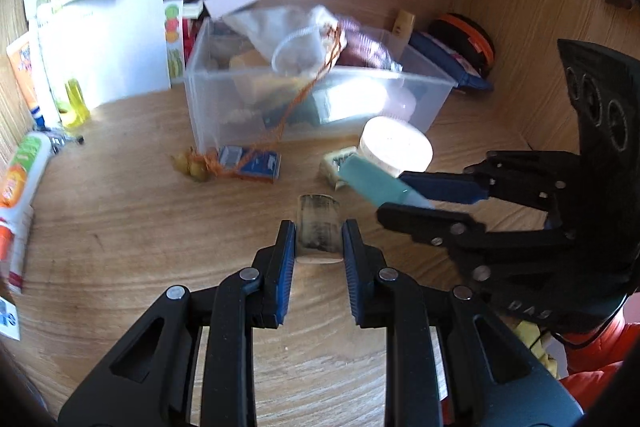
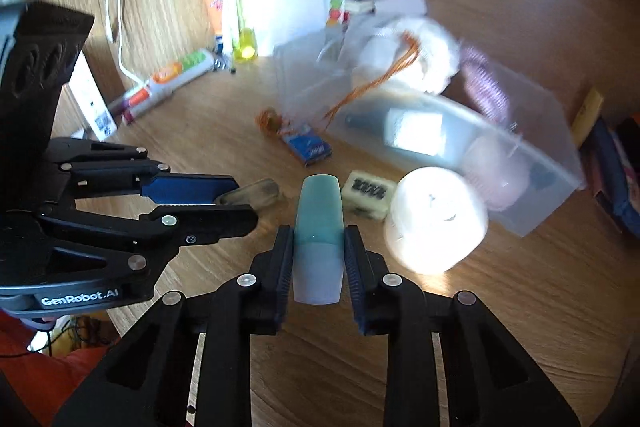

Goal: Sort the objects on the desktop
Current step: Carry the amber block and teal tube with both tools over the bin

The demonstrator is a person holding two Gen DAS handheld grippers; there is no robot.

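Far left, loose tubes [image 1: 20, 183] lie unsorted on the desk [image 1: 140, 227]. In the middle my left gripper [image 1: 319, 239] is clamped on a small clear vial [image 1: 319, 231]. To its right my right gripper [image 2: 318, 247] pinches a teal capped tube [image 2: 319, 223]. Beyond, the clear bin [image 1: 224, 99] is half full. I judge at least 5 items remain, including a blue packet [image 1: 256, 163], eraser [image 2: 370, 193] and white jar [image 1: 396, 145].

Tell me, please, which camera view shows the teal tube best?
The right wrist view. There the teal tube stands centred and whole between the pads of the right gripper, which is shut on it. The left wrist view shows it only from the side, slanted, its pale end partly behind the fingers.
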